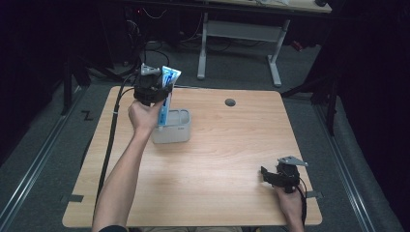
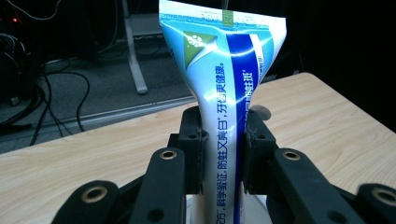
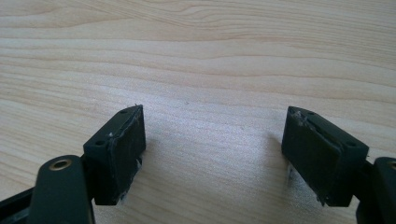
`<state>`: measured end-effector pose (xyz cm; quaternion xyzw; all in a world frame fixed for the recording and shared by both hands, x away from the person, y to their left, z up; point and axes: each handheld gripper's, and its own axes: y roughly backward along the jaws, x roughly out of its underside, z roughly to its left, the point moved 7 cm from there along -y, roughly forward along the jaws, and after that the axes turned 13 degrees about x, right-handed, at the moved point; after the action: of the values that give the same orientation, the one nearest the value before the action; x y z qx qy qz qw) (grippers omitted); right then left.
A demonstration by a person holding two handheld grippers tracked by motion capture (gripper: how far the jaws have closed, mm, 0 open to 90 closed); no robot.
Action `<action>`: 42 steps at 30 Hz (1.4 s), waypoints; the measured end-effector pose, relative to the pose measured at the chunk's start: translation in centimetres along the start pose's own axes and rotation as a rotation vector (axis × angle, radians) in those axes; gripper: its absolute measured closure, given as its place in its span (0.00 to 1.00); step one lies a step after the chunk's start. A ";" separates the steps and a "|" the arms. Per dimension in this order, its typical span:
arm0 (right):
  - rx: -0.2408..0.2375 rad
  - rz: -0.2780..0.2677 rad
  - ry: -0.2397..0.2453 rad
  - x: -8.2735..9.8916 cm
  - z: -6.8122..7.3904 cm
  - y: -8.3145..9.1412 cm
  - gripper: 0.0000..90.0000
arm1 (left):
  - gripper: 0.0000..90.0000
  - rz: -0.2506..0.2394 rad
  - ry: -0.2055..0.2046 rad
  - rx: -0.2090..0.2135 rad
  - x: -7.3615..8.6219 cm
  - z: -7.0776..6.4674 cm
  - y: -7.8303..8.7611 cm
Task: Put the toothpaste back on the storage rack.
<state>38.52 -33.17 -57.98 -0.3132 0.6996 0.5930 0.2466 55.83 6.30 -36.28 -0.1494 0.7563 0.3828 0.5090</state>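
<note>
A blue, white and green toothpaste tube [image 2: 224, 93] stands upright between the black jaws of my left gripper [image 2: 223, 149], which is shut on its middle. From above, that gripper [image 1: 162, 94] holds the tube [image 1: 167, 94] over the far left of the wooden table [image 1: 227, 145], its lower end reaching down at the white holder box [image 1: 173, 126]. The tube's flat crimped end points up. My right gripper [image 1: 270, 176] rests near the table's front right corner. Its jaws [image 3: 212, 154] stand wide open over bare wood, nothing between them.
A round cable hole [image 1: 230, 102] sits near the table's far edge. Beyond the table stand the white legs of another desk [image 1: 241, 36], with cables on the dark floor. A black cable [image 1: 113, 125] trails from the left gripper down the table's left side.
</note>
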 end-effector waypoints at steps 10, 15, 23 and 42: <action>-0.001 0.000 0.003 0.0 0.0 0.0 0.24 | 0.82 -0.049 0.003 -0.039 -1.4 0.5 -1.1; -0.001 -0.002 0.003 0.0 0.0 0.0 0.24 | 0.82 -0.059 -0.008 -0.063 -1.3 0.7 -1.6; -0.001 -0.002 0.003 0.0 0.0 0.0 0.24 | 0.82 -0.049 -0.017 -0.077 -0.6 1.0 -2.6; 0.003 0.001 0.001 0.1 0.0 0.1 0.24 | 0.81 0.045 -0.051 -0.084 1.5 0.8 -4.0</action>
<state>38.36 -33.20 -57.98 -0.3126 0.7007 0.5919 0.2466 58.15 4.45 -39.53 -0.1438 0.7294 0.4291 0.5130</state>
